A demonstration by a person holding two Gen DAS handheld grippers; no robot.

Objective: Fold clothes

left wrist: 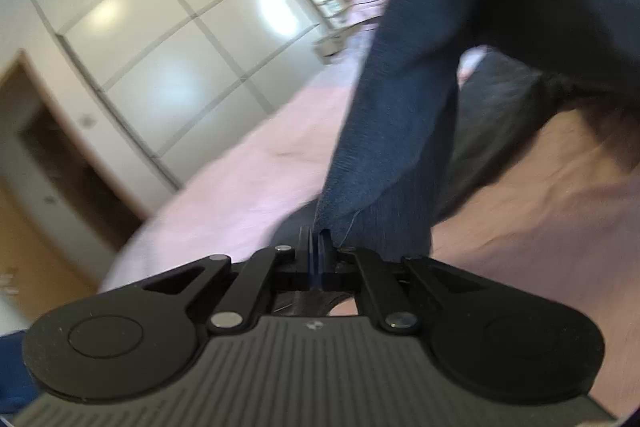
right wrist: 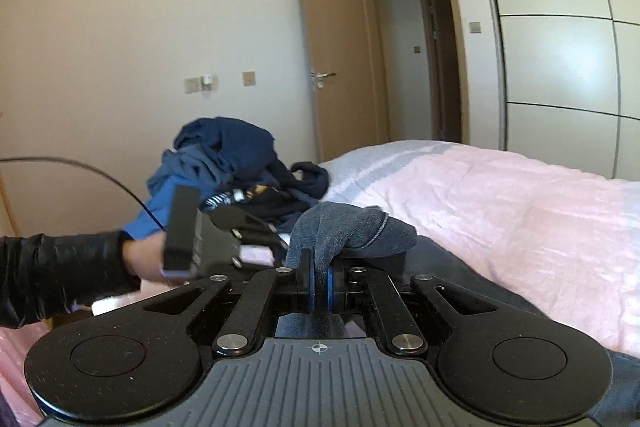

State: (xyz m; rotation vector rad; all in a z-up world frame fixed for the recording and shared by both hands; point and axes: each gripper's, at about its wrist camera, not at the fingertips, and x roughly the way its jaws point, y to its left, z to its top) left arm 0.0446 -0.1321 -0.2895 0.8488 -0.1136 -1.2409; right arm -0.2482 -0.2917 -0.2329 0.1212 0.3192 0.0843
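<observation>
A dark blue-grey garment (left wrist: 404,115) hangs stretched in the left wrist view, rising to the upper right. My left gripper (left wrist: 316,243) is shut on its lower edge. In the right wrist view my right gripper (right wrist: 319,273) is shut on a bunched part of the same blue-grey garment (right wrist: 344,227), just above the pink bedspread (right wrist: 500,211). The left gripper's body and the hand holding it (right wrist: 188,247) show to the left of it.
A pile of dark blue clothes (right wrist: 232,167) lies on the bed behind the grippers. A white wardrobe (left wrist: 168,67) and an open wooden door (right wrist: 344,47) stand beyond the bed. A cable (right wrist: 80,167) trails at the left.
</observation>
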